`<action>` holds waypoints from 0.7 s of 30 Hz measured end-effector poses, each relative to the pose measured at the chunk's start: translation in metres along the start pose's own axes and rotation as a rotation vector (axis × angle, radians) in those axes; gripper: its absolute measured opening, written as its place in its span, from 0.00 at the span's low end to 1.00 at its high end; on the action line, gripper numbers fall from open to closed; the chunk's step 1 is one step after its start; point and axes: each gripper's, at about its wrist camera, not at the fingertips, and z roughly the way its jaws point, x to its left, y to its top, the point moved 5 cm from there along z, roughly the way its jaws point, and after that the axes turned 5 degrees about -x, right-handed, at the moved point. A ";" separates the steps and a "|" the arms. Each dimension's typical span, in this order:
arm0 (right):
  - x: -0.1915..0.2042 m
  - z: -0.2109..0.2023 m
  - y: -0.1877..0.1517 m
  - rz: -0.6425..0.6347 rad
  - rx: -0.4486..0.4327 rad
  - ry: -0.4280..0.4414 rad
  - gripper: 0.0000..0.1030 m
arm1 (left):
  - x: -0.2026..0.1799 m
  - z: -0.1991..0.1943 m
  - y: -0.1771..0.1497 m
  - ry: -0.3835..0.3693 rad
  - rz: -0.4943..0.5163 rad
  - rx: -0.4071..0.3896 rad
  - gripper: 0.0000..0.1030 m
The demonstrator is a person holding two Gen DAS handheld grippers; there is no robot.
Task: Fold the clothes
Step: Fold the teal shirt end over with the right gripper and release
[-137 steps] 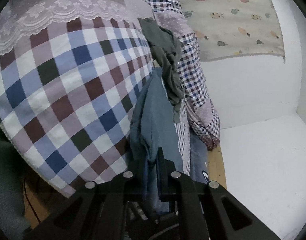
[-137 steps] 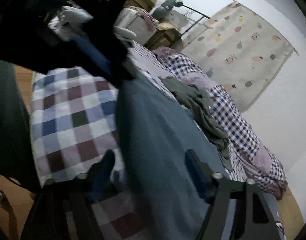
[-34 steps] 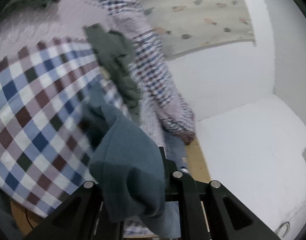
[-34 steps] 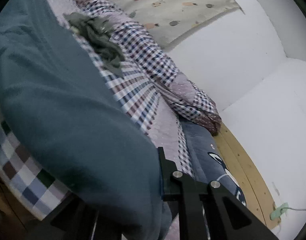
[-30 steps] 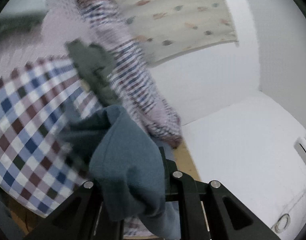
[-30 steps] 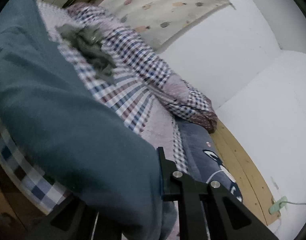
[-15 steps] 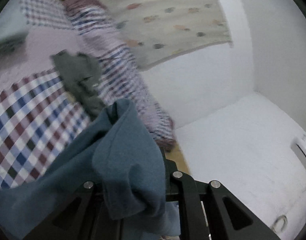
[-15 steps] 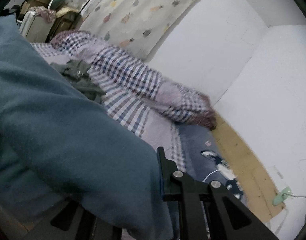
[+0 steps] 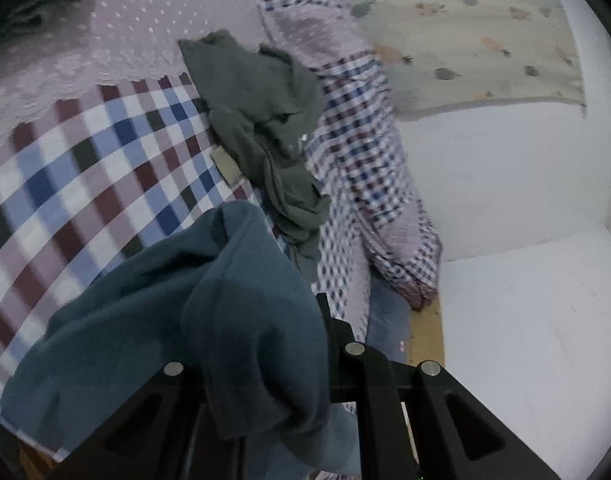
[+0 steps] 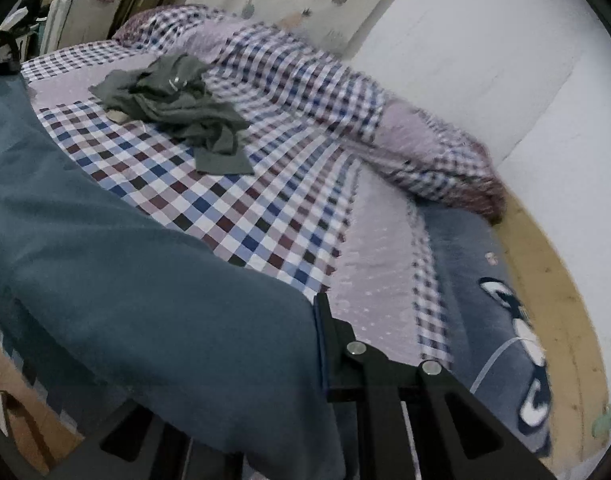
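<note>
Straight ahead of my right gripper (image 10: pixel 265 360) the checked bedspread (image 10: pixel 233 216) lies bare. Farther ahead, the crumpled grey garment (image 10: pixel 177 108) blocks the way, with the rolled quilt (image 10: pixel 345 112) along the wall beyond it. The blue cloth (image 10: pixel 125 288) drapes over my left side.

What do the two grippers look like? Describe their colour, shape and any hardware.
Both look alike. The left gripper and the right gripper have matte black frames with angular struts and triangular cut-outs, and round silver screw heads sit along the top of each. A thin flat black finger rises from each frame. No cables, markings, hand or sleeve show.
</note>
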 end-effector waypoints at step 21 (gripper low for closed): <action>-0.135 0.149 -0.038 0.624 0.122 0.052 0.58 | 0.021 0.029 0.081 0.080 0.186 -0.140 0.78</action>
